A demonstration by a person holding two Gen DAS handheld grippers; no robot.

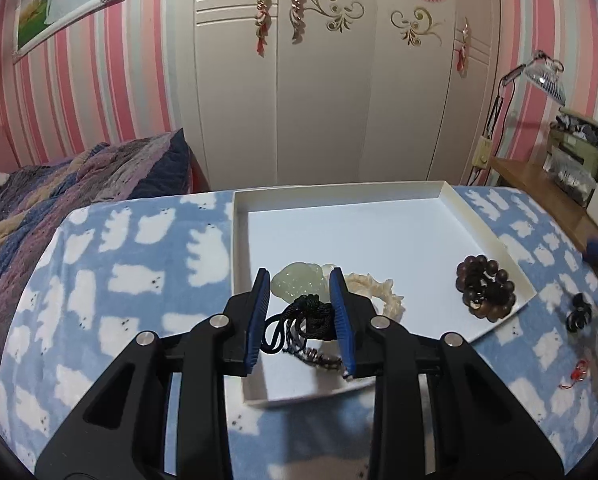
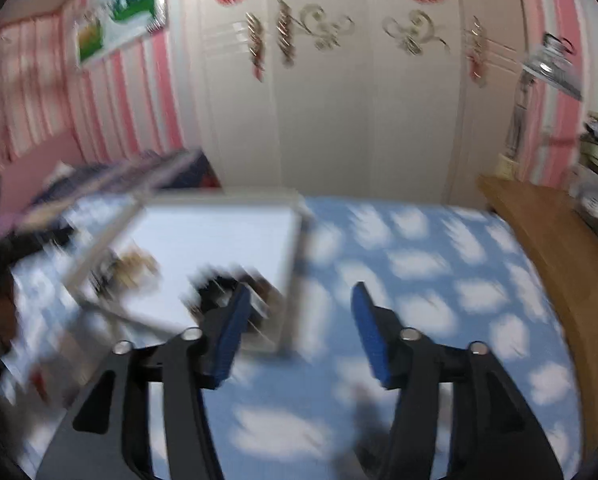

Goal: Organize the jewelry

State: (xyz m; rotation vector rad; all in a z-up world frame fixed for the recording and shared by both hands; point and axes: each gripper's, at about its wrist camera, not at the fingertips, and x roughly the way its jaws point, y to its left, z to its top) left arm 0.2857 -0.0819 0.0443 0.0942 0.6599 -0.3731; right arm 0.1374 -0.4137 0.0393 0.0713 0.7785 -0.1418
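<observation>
Left tool wide over tray's near-left corner, far half bare

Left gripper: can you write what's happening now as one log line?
left gripper: open over jade pendant | tray: bead bracelet inside | right gripper: open, empty

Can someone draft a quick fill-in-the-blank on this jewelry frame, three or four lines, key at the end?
1. The dark bead bracelet lies inside the white ____.
2. The left tool has its fingers on either side of a pale green pendant's dark ____.
3. The blanket under the tray is blue with white ____.
4. The right tool is open and holds ____.

Missing words: tray; cord; bears; nothing
</observation>
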